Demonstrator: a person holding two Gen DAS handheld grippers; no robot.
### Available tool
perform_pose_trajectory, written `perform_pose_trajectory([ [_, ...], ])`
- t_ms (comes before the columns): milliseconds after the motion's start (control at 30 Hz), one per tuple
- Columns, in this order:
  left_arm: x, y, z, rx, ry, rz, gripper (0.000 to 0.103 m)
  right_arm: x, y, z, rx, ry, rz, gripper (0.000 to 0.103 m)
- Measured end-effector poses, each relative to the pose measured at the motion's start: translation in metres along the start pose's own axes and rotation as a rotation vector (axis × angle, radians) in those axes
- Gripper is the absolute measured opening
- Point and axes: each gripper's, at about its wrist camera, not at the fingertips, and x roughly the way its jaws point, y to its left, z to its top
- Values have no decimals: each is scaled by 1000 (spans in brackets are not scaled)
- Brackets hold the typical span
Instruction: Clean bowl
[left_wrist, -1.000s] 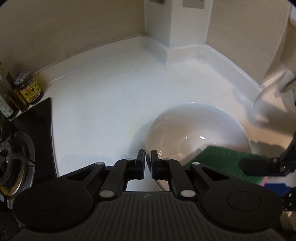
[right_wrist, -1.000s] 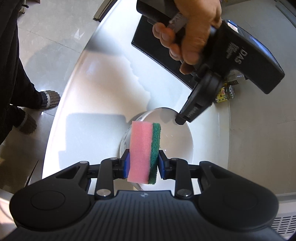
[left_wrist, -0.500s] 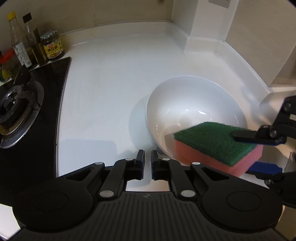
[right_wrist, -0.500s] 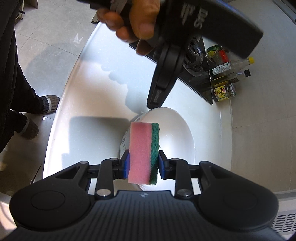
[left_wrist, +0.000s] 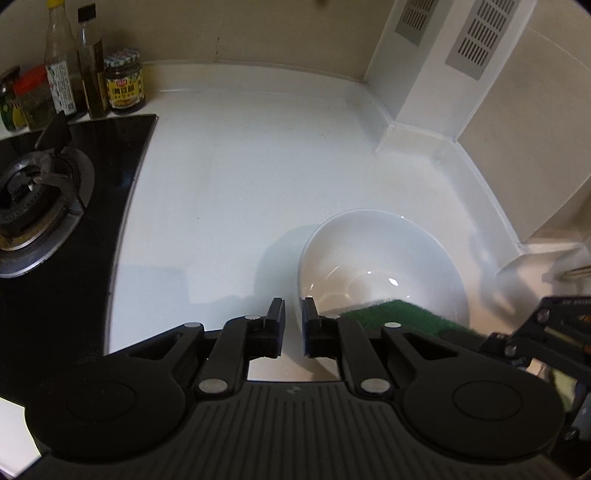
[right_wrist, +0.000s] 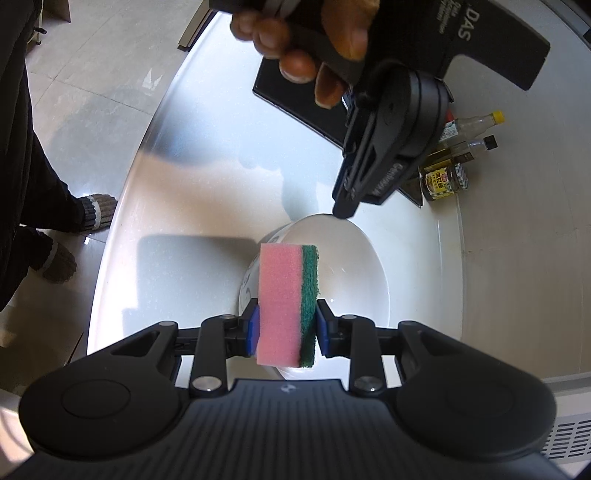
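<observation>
The right gripper (right_wrist: 284, 328) clamped the sponge (right_wrist: 288, 306) over the bowl (right_wrist: 354, 280) for scrubbing; the left gripper (left_wrist: 293, 325), its narrow jaws just opening and empty, neared the rim to steady it.

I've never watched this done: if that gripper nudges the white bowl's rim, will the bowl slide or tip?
Probably slide. The bowl looks glazed and glossy and sits on a smooth white counter, so little holds it. A push high on the rim might rock it, since its walls curve down towards the base. It looks ceramic, so likely stiff and breakable.
</observation>
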Motion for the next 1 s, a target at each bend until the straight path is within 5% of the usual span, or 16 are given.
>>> perform_pose_trajectory([
  [233,22,-14,1,65,78,35,15,0,1,2,13,7,3,26],
  [600,46,-31,36,314,109,61,9,1,-5,-1,-75,47,38,26],
  [1000,17,-32,1,144,66,92,10,3,-6,-3,-35,40,31,26],
])
